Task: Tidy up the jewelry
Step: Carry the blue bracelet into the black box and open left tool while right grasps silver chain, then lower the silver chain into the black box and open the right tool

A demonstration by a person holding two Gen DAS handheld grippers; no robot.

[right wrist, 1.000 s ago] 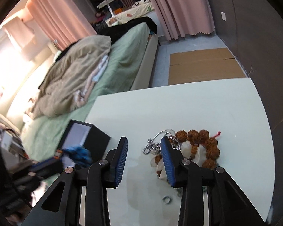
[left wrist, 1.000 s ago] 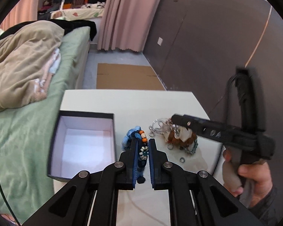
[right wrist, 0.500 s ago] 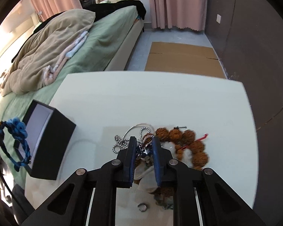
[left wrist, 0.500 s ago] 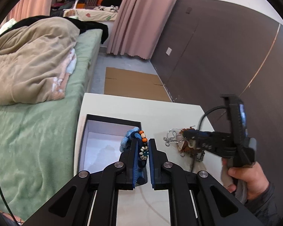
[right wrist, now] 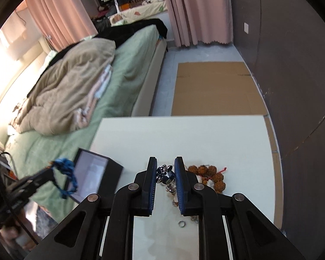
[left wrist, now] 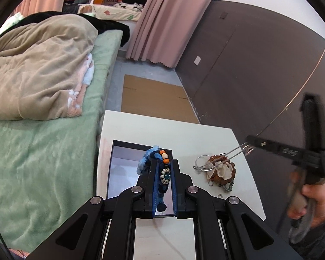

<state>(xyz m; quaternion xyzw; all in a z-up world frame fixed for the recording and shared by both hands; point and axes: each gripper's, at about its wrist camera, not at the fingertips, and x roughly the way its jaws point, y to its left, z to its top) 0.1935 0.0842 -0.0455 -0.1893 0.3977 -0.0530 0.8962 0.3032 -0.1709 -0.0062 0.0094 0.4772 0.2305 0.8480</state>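
My left gripper (left wrist: pixel 164 169) is shut on a blue cord bracelet (left wrist: pixel 148 161) with orange and white beads, held over the open black box (left wrist: pixel 119 166) with a white inside. My right gripper (right wrist: pixel 165 174) is shut on a silver chain (right wrist: pixel 165 176) and lifts it above the jewelry pile; in the left wrist view the chain (left wrist: pixel 218 157) stretches from the pile up to the right gripper (left wrist: pixel 248 149). The pile holds a brown bead bracelet (right wrist: pixel 214 175) and white shells (left wrist: pixel 222 170). The box also shows in the right wrist view (right wrist: pixel 93 173).
The white table (right wrist: pixel 184 134) carries a small silver ring (right wrist: pixel 181 223) near its front. A bed with green sheet (left wrist: pixel 32 151) and beige blanket lies left of the table. A dark wall (left wrist: pixel 260 75) stands to the right, and cardboard (right wrist: pixel 214 86) lies on the floor beyond.
My left gripper has carried the blue bracelet left until it hangs over the box. My right gripper closed on the silver chain in the pile and lifted it.
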